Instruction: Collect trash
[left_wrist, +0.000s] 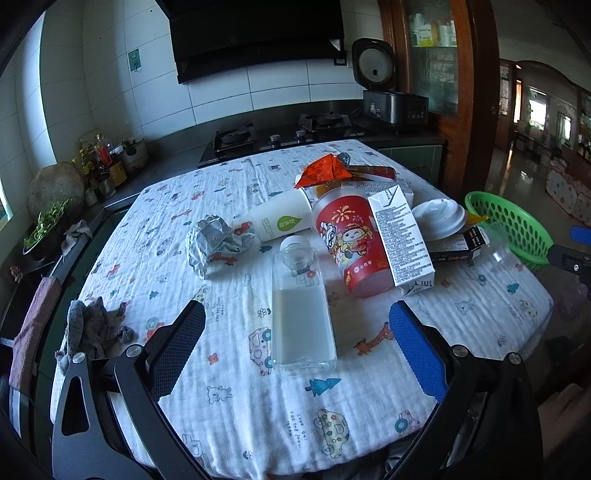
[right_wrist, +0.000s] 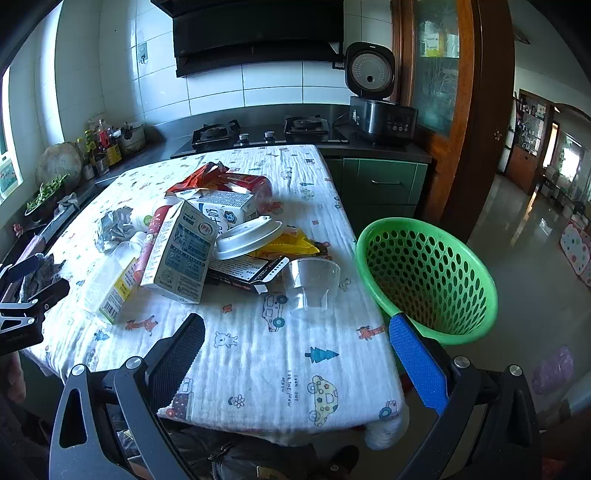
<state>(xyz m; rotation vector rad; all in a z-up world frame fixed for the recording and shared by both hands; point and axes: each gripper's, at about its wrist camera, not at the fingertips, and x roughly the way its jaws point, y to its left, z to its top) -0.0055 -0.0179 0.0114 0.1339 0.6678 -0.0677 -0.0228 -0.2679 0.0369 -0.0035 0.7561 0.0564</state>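
Note:
Trash lies on the cloth-covered table: a clear square bottle, a red cup, a white carton, a white lid, crumpled paper and an orange wrapper. My left gripper is open, low over the table, with the bottle lying between its fingers. My right gripper is open above the table's near edge, just in front of a clear plastic cup. The green basket stands at the table's right edge. The carton and lid also show in the right wrist view.
A grey rag lies at the table's left edge. Behind the table are a gas stove, a rice cooker and jars on the counter. A wooden door frame and open floor lie to the right.

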